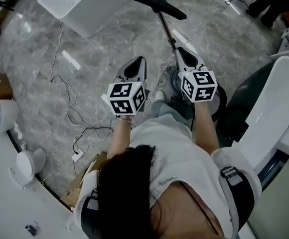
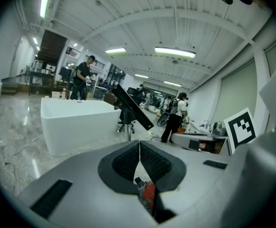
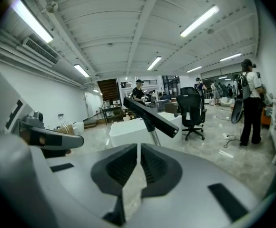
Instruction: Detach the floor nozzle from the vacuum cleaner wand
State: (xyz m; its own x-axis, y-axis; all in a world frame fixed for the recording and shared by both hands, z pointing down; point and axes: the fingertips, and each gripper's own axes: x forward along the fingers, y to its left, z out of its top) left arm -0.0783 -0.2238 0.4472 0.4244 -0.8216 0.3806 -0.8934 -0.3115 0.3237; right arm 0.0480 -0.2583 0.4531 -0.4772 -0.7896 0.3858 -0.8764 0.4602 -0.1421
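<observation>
Both closed, left claw (image 2: 139, 145), right claw (image 3: 138, 148), floor nozzle (image 1: 155, 3) ahead

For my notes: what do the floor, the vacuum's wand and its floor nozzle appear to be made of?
The floor looks like polished grey stone or marble-look tile: veined pattern, glossy light streaks. The wand is probably a metal tube, given its pale silvery sheen. The floor nozzle is likely matte black plastic with no glints, though it is too small to be sure.
</observation>
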